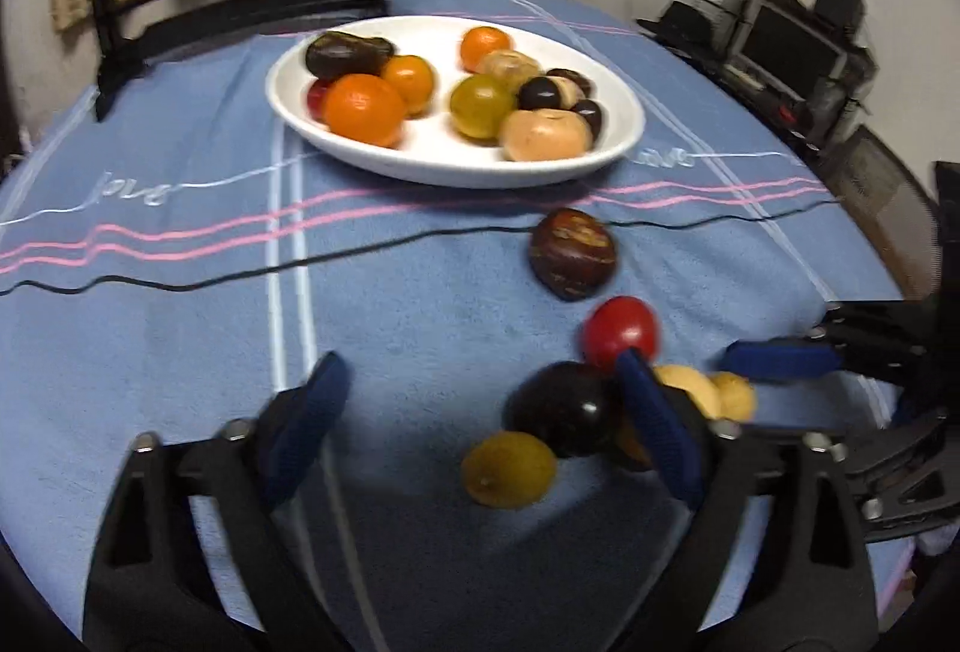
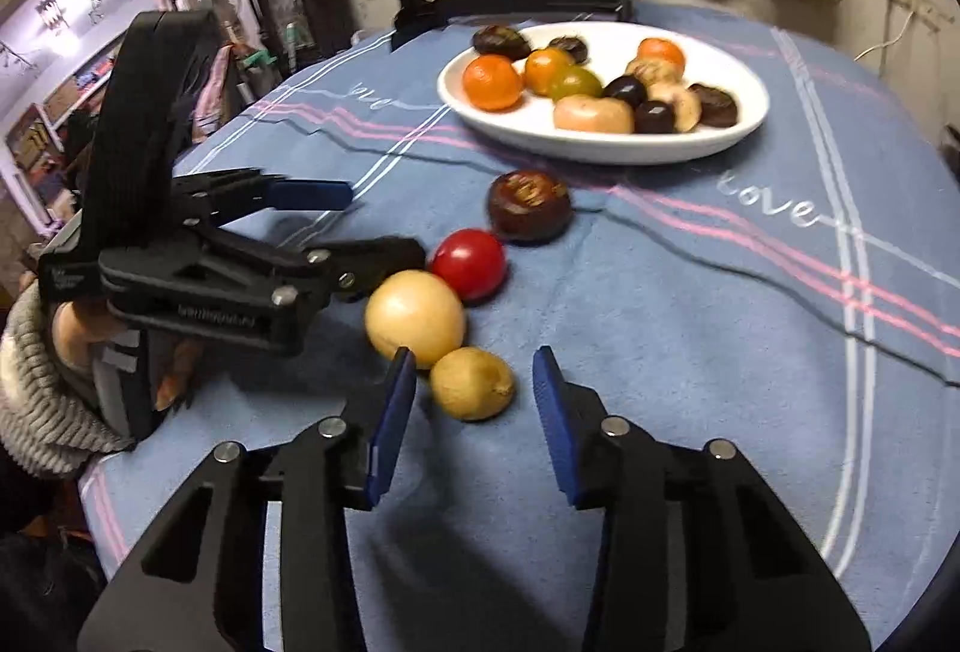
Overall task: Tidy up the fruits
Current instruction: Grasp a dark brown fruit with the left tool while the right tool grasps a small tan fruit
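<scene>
**A:** What do I have in front of the right gripper (image 2: 474, 394) now?

**B:** A small tan fruit (image 2: 472, 383) lies on the blue cloth (image 2: 690, 352), between the two blue fingers, a bit ahead of the tips. The jaws stand apart and do not press on it; the left finger is just beside it, the right one has a gap. Its long axis runs about across the jaws, with the little pointed end toward the right finger.

**A:** And my left gripper (image 1: 480, 388)?

**B:** It is also apart, with nothing clamped. A dark plum (image 1: 561, 408) and a yellow-green fruit (image 1: 509, 468) lie inside its span, close to its right finger. I judge the right hand is the nearer one for the tan fruit.

**A:** What crowds me?

**B:** A bigger pale fruit (image 2: 415, 317) touches the tan one on the far left, and the red fruit (image 2: 469, 263) is just behind that. The left gripper is near on that side too. To the right the cloth is free.

**A:** Where must it go?

**B:** I think to the white plate (image 2: 600, 148), well ahead, already holding many fruits. A brown fruit (image 2: 529, 206) lies on the way, so I would lift before moving forward.
</scene>
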Demonstrator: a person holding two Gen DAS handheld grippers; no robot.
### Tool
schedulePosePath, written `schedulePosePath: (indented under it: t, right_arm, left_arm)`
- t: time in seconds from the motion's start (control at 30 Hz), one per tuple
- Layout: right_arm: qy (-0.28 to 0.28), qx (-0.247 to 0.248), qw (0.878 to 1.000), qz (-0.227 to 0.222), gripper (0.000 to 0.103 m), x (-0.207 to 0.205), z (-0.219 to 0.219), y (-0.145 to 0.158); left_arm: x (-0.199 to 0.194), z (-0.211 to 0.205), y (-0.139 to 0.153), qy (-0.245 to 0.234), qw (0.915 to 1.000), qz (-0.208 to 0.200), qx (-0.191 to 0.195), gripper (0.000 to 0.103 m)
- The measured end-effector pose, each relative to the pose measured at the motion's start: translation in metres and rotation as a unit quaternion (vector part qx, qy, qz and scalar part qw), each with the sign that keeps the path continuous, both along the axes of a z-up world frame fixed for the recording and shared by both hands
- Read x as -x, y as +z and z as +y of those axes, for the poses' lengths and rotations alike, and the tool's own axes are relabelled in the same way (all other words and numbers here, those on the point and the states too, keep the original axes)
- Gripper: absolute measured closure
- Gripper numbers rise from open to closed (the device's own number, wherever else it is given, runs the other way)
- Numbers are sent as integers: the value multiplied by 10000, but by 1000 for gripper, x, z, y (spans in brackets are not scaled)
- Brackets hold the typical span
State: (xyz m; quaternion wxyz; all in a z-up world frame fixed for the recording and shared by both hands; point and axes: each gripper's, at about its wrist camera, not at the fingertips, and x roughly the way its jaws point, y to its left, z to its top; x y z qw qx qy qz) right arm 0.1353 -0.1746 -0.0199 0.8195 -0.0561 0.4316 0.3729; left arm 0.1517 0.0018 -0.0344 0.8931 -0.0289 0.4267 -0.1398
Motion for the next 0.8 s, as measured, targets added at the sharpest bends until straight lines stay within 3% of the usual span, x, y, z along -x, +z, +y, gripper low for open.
schedulePosePath:
  t: [0.07,0.23,0.4,0.43,0.47,0.5,0.6,0.67,0.8]
  right_arm:
    - [100,114,9999,71,61,3,6,-6]
    - [141,101,9998,-45,73,7,8,-3]
    - [124,124,9998,-45,74,7,6,-1]
    - [120,124,9998,-46,74,7,6,-1]
    - [116,124,9998,-44,74,7,6,-1]
    - [100,135,9999,-43,74,7,6,-1]
    - [67,126,9999,-55,74,5,6,-1]
    - [42,112,9999,-48,74,5,4,-1]
    - [-74,57,9999,-42,74,5,-2,1]
  left_arm:
    - [5,-5,2,-260,9995,31,151,51]
    - [8,-8,1,-433,9982,81,416,68]
    - [13,-9,0,-394,9987,70,330,67]
    - [14,-9,-1,-348,9989,63,293,57]
    - [14,-10,-3,-151,9998,-43,77,37]
    - [13,-8,-4,-60,10000,-35,34,35]
    - [9,-4,-5,-133,9997,46,194,40]
    - [11,-9,-4,-334,9991,48,259,62]
    - [17,-17,-2,-480,9988,9,98,66]
